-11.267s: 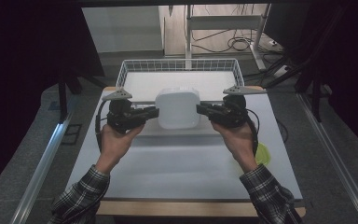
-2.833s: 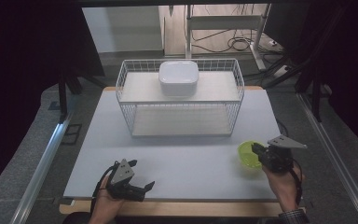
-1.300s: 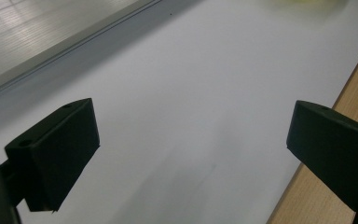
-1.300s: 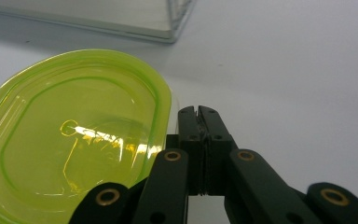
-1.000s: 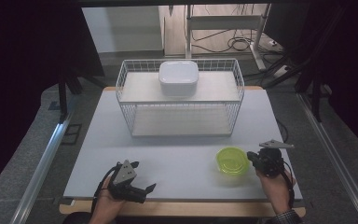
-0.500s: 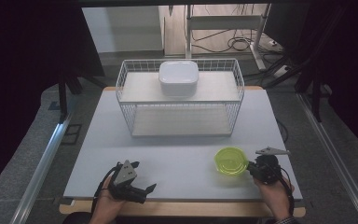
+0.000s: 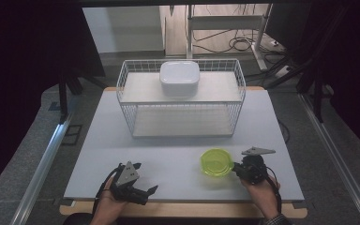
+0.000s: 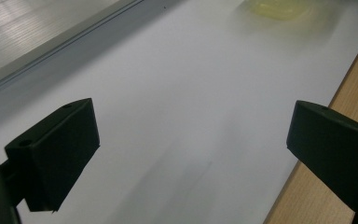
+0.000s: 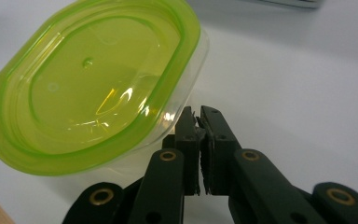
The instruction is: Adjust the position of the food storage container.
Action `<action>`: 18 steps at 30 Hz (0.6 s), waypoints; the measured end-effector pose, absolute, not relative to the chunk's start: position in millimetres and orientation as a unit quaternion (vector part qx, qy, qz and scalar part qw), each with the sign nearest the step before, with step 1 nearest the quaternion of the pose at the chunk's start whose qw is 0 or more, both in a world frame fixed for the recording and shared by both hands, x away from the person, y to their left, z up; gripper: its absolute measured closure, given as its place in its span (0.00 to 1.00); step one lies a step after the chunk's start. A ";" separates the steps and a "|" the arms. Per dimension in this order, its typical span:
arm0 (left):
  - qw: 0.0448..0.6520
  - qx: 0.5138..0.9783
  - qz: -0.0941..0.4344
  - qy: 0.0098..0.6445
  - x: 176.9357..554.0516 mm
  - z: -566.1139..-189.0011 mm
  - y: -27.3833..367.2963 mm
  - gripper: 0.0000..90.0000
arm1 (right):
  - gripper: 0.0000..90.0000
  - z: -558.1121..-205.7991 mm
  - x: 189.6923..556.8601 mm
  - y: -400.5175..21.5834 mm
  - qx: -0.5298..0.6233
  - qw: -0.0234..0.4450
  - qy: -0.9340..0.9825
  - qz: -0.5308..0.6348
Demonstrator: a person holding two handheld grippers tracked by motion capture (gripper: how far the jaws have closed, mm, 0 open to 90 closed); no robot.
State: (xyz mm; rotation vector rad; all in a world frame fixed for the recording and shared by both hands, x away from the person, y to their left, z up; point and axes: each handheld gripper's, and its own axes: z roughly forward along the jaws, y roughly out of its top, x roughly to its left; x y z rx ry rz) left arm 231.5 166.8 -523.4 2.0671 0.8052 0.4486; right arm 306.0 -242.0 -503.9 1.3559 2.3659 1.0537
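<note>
Resting on the white table [image 7: 168,140], the yellow-green lidded container [image 7: 216,162] sits in front of the wire basket [image 7: 181,101], toward its right end. Your right gripper [image 9: 198,119] is just beside the container with jaws pressed together, gripping nothing. Your left gripper [image 7: 146,191] is well apart from the container, jaws wide.

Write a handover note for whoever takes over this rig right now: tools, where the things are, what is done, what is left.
Left tool: open, idle at the near edge of the table, holding nothing.
Right tool: jaws shut, tips against the rim of the lime-lidded container; whether it pinches the rim I cannot tell.
Container stands on the table, front right, before the wire basket.
White lidded box already sits on the basket's top shelf.
Left, probably: lift the container into the basket.
</note>
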 end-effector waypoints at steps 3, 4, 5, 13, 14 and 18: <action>0.425 0.827 0.179 0.322 231.6 -523.7 166.4 0.02 | 0.95 -505.4 308.8 -234.6 0.457 0.097 0.804 0.368; 0.425 0.827 0.178 0.322 231.6 -523.9 166.1 0.02 | 0.95 -505.9 309.8 -232.7 0.456 0.093 0.804 0.370; 0.424 0.828 0.178 0.322 231.7 -524.0 166.0 0.02 | 0.95 -506.6 311.1 -229.8 0.456 0.087 0.804 0.372; 0.422 0.829 0.177 0.321 232.2 -524.7 164.6 0.02 | 0.95 -511.7 319.3 -201.5 0.435 0.076 0.816 0.373; 0.422 0.829 0.177 0.321 232.2 -524.7 164.6 0.02 | 0.95 -512.1 319.7 -198.1 0.432 0.076 0.818 0.372; 0.421 0.830 0.178 0.320 232.3 -524.9 164.0 0.02 | 0.95 -514.2 321.0 -188.5 0.424 0.076 0.823 0.371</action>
